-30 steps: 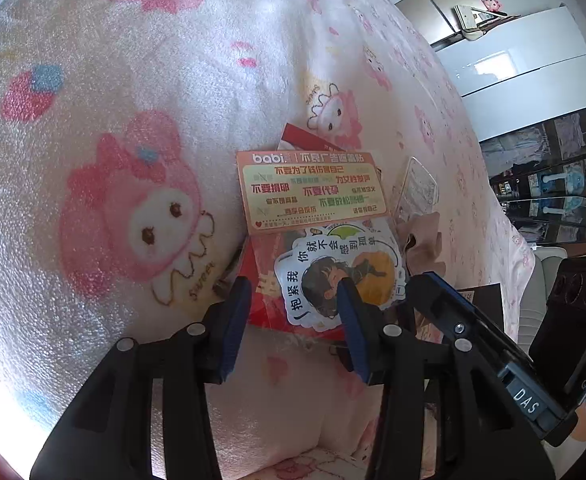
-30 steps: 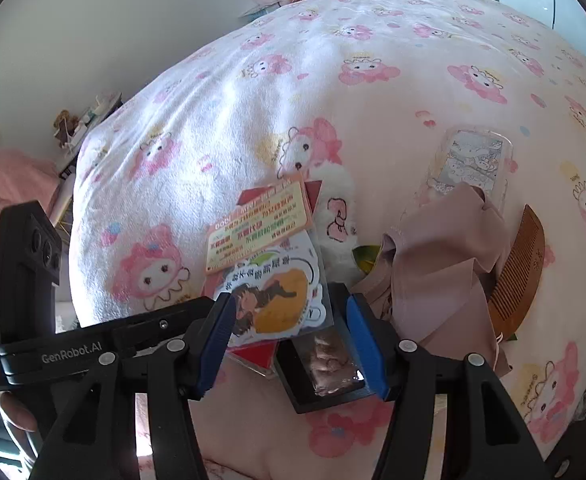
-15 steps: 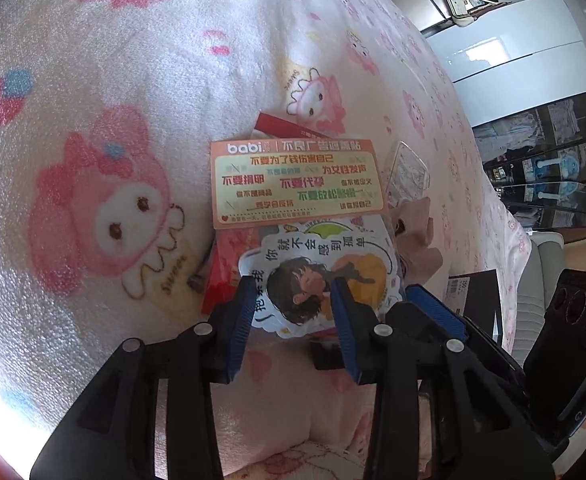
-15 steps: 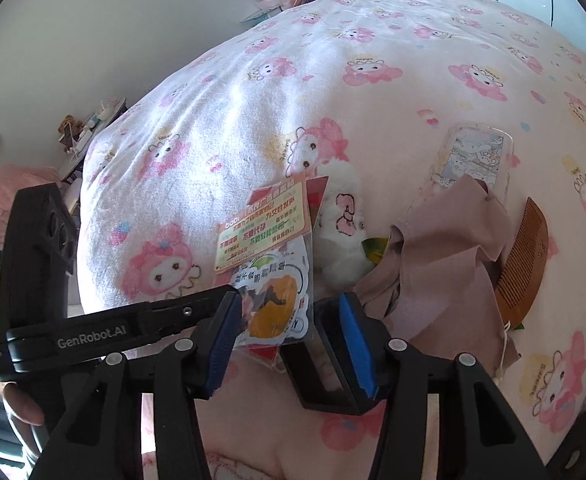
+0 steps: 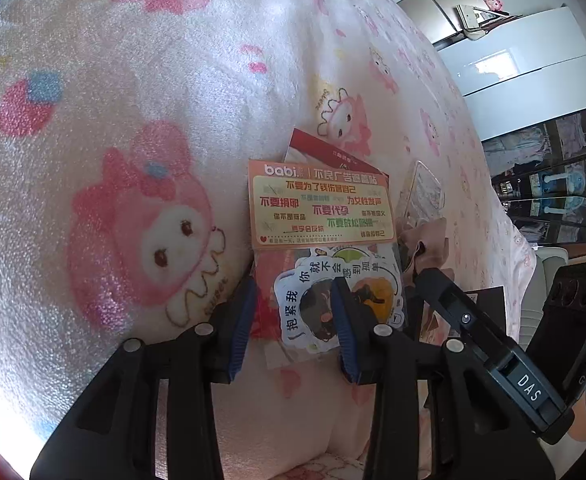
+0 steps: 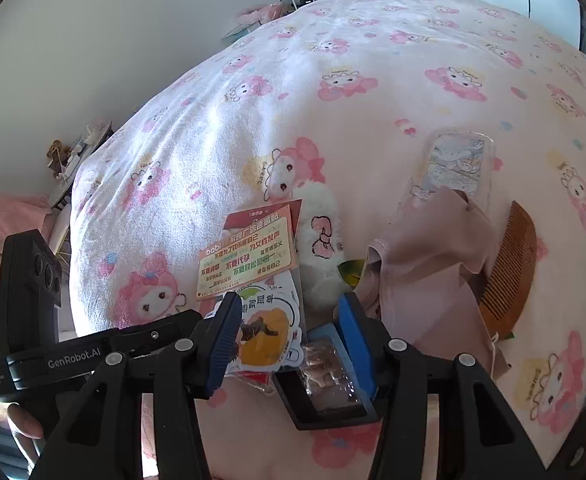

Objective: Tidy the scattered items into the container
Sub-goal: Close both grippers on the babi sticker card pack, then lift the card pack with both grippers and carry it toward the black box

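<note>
Orange-headed clear plastic sticker packet (image 5: 322,216) lies on pink cartoon fleece blanket (image 5: 133,100), beside black rectangular tray (image 6: 329,400). Left gripper (image 5: 293,320) and right gripper (image 6: 289,340) straddle its lower edge, part-open; grasp unclear. Judgement: pinch squarely, lift flat.

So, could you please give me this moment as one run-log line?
left hand-held gripper: astride sticker pack, grip unclear | right hand-held gripper: open above black box | comb: on blanket

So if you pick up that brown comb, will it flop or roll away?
Probably neither. The comb looks like flat, stiff wood, so it should hold its shape and not roll. Its thin teeth might snap if squeezed hard. It leans on the pink cloth, so lifting it may tug that.
</note>
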Demonstrator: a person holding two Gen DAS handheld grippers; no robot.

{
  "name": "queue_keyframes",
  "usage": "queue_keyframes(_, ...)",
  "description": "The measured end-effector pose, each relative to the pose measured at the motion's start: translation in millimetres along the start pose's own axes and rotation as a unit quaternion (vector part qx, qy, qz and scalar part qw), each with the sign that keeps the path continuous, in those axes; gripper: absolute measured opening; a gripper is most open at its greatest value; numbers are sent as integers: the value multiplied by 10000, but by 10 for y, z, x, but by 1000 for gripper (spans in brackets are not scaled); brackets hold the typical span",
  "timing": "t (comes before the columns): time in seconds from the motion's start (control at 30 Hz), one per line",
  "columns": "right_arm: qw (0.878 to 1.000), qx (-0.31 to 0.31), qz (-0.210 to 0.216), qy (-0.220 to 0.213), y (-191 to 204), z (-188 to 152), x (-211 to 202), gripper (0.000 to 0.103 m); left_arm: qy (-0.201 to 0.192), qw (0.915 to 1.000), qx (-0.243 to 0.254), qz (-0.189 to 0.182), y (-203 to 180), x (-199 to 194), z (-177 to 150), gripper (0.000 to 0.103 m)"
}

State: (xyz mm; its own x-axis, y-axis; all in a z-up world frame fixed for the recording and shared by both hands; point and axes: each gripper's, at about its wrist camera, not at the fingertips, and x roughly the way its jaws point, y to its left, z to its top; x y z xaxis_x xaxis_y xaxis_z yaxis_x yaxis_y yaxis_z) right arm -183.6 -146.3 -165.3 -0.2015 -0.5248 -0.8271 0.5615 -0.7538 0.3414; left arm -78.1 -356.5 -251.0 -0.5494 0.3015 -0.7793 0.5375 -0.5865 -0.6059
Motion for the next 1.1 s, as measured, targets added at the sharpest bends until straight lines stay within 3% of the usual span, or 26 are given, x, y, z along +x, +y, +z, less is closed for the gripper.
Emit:
queue_keyframes(0.13,9999,-34,119,101,56,-13,108,47,4,10000,25,-47,-24,22,19,38)
queue_keyframes(0.33,9991,-181,389,-40,213,-187,-102,46,208,9994,228,-145,-114,31,-32,38)
queue_keyframes(0.53,9990,-95,385,-230,217,-408,-388,39,425,9977,372,-376,-180,16,-164,38)
queue_keyframes(0.7,9993,20,357,-76,104,-656,-522,39,668,9943,535,-643,-270,18,-246,38)
queue_keyframes(0.87,9994,308,166,78,-132,-822,-503,39,282,9983,495,-140,-237,-78,-222,38)
queue_keyframes(1.1,9992,355,180,13,-197,-674,-338,39,455,9972,598,28,-248,67,-181,38)
